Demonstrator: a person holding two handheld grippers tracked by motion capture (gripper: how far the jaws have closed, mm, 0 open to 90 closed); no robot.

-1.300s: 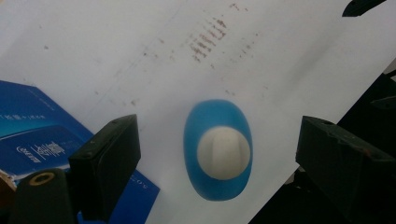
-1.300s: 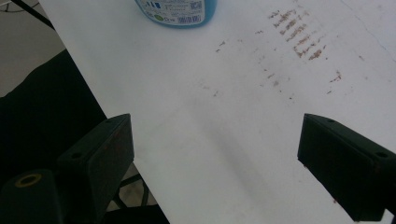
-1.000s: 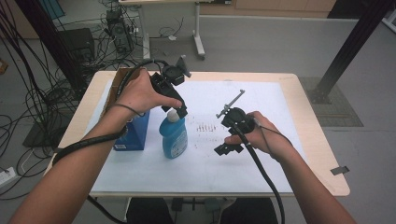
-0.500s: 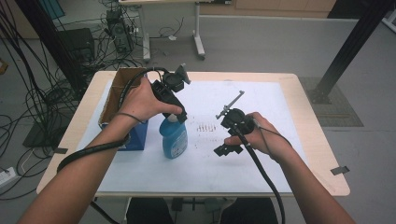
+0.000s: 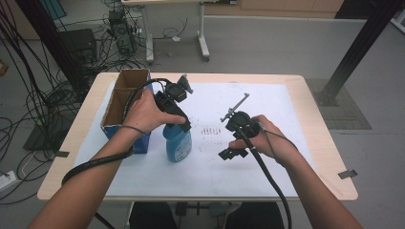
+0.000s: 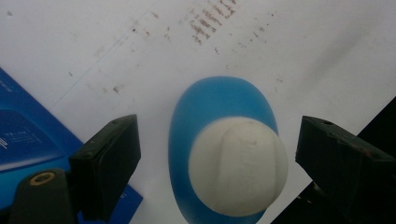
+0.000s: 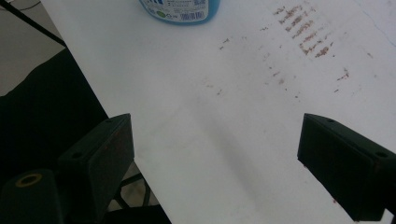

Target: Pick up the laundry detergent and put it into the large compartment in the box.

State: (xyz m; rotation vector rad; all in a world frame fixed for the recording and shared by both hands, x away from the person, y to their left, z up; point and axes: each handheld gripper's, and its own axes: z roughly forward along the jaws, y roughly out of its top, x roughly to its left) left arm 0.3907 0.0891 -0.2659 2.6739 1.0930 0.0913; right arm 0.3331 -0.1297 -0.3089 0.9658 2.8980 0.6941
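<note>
While the blue bottle [image 5: 177,143] stands upright on the white sheet [image 5: 286,109] that covers the desk [image 5: 325,157], toward the desk's left edge, the left hand-held gripper [image 5: 184,125] hangs directly over its top, pointing down. In the left gripper view its two black jaws stand apart, one on each side of the bottle's white cap [image 6: 238,165], with clear gaps between pads and cap, so nothing is gripped. Just left of the bottle, touching or nearly touching it, sits an open cardboard box [image 5: 125,102] with a blue lower wall, close to the desk's left edge. The right hand-held gripper [image 5: 232,153] is held above the middle of the sheet, well apart from the bottle, and its jaws gape wide with only bare paper between them. Rows of small brown marks [image 5: 209,130] stain the sheet between the bottle and the right hand [image 5: 270,140]. The left hand [image 5: 145,112] grasps its gripper from the box side
</note>
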